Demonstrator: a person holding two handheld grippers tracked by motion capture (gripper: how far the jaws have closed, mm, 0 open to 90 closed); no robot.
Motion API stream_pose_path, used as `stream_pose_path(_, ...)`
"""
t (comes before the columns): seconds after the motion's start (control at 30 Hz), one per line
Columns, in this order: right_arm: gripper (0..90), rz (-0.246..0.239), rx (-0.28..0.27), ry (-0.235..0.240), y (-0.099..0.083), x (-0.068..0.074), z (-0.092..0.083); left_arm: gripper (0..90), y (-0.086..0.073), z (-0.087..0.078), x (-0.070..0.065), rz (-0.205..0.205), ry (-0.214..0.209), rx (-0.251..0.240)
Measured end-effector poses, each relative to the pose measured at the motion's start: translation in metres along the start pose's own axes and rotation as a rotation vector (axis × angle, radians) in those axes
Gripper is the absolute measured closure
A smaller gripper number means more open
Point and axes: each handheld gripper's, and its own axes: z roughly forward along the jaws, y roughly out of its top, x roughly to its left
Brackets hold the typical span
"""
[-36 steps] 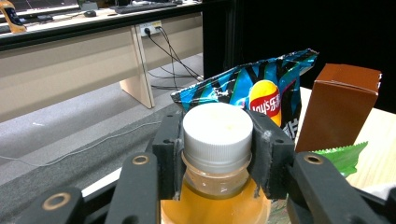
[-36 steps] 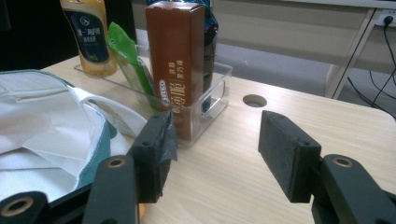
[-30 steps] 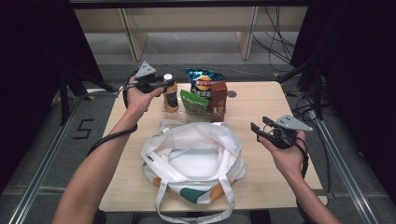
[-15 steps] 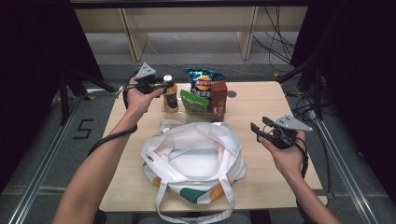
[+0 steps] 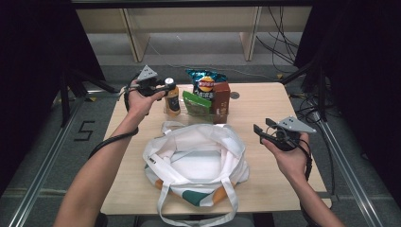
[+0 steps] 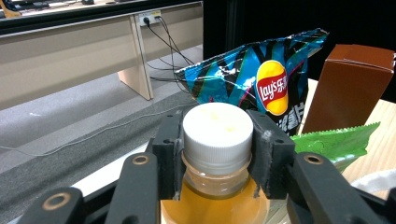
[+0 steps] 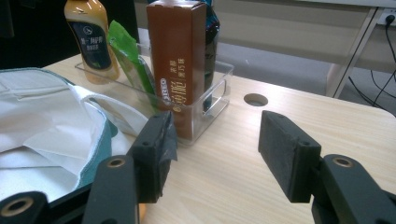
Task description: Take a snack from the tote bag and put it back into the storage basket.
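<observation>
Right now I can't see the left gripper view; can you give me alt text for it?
The left claw is shut on the white cap of a bottle of amber drink. Behind it stand a blue Lay's chip bag, a brown carton and a green packet.

Table [image 5: 265, 106] lit evenly from above; surroundings at both sides left almost black. Soft shadows cast under white bag [image 5: 196, 161]. High view slightly soft, fine detail lost. Bottle cap [image 6: 217, 130] overexposed in left gripper view, near jaws blurred. Mild glare seen on wood in right gripper view.
</observation>
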Motion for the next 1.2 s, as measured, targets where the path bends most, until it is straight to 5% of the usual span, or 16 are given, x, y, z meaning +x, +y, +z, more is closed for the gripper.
stream_pose_path(1.2,45.2,0.013,-0.005,-0.009,-0.001,0.003,0.001,58.6,-0.013,0.004,0.001,-0.013,-0.016,0.033)
